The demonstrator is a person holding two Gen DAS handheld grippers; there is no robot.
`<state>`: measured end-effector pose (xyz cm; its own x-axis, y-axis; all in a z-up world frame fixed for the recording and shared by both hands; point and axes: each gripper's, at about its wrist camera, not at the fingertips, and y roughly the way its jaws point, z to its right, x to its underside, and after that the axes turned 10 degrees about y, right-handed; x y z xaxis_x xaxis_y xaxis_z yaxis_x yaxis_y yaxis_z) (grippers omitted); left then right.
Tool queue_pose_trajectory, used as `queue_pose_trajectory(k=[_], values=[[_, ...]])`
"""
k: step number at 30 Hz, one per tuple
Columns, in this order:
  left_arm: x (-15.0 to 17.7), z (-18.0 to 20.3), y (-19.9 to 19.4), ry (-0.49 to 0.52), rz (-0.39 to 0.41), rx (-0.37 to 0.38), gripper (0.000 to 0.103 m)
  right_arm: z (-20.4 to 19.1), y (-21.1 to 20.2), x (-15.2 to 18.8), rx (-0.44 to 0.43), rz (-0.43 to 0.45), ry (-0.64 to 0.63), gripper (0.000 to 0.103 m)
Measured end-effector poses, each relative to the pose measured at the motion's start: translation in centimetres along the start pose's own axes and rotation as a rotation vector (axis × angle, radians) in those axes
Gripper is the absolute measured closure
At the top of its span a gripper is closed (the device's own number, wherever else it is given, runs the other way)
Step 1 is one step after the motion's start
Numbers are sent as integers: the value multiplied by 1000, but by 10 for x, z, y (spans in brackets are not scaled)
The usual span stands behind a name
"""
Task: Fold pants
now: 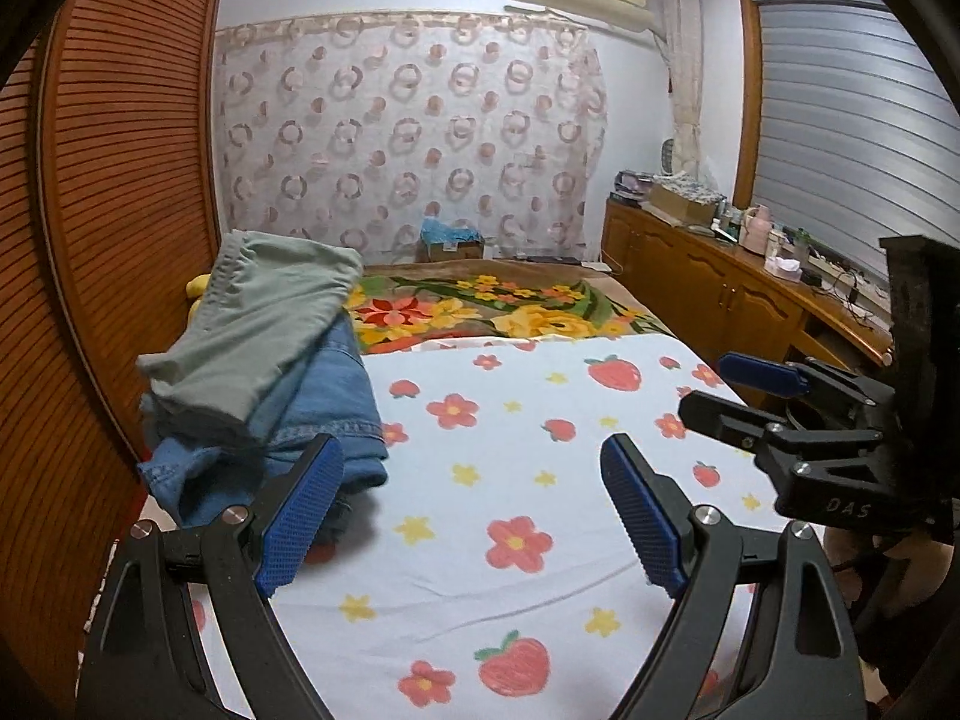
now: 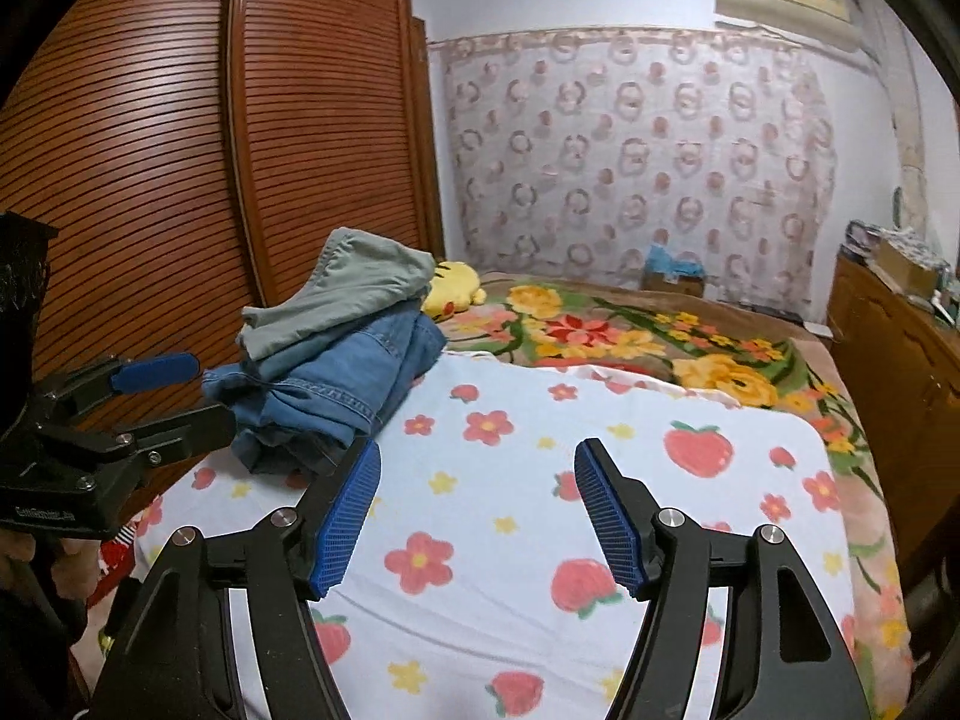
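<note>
A pile of pants lies at the bed's left edge: grey-green pants (image 1: 264, 324) on top of blue jeans (image 1: 324, 414). The pile also shows in the right wrist view, grey-green pants (image 2: 348, 294) over jeans (image 2: 342, 384). My left gripper (image 1: 471, 462) is open and empty above the sheet, just right of the pile. It shows in the right wrist view (image 2: 174, 390) at the left. My right gripper (image 2: 477, 462) is open and empty over the sheet, and it shows in the left wrist view (image 1: 708, 384) at the right.
A white sheet (image 1: 510, 540) with strawberries and flowers covers the near bed; a floral blanket (image 1: 498, 306) lies beyond. A wooden louvred wardrobe (image 2: 180, 150) stands left, close to the pile. A yellow plush toy (image 2: 453, 288) lies behind the pile. A wooden cabinet (image 1: 720, 282) with clutter runs along the right.
</note>
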<state>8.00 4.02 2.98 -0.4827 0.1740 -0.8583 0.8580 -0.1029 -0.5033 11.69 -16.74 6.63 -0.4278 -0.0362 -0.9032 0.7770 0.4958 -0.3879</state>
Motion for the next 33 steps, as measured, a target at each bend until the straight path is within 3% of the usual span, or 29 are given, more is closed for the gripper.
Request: queue_pose_trajectory(k=[17, 23, 33], values=[[20, 40, -22, 18, -3, 34, 15, -14, -61, 41, 110, 79, 82, 34], [18, 46, -37, 23, 32, 19, 15, -24, -75, 44, 161, 120, 98, 30], [10, 45, -57, 23, 84, -6, 15, -38, -89, 57, 174, 173, 107, 29]])
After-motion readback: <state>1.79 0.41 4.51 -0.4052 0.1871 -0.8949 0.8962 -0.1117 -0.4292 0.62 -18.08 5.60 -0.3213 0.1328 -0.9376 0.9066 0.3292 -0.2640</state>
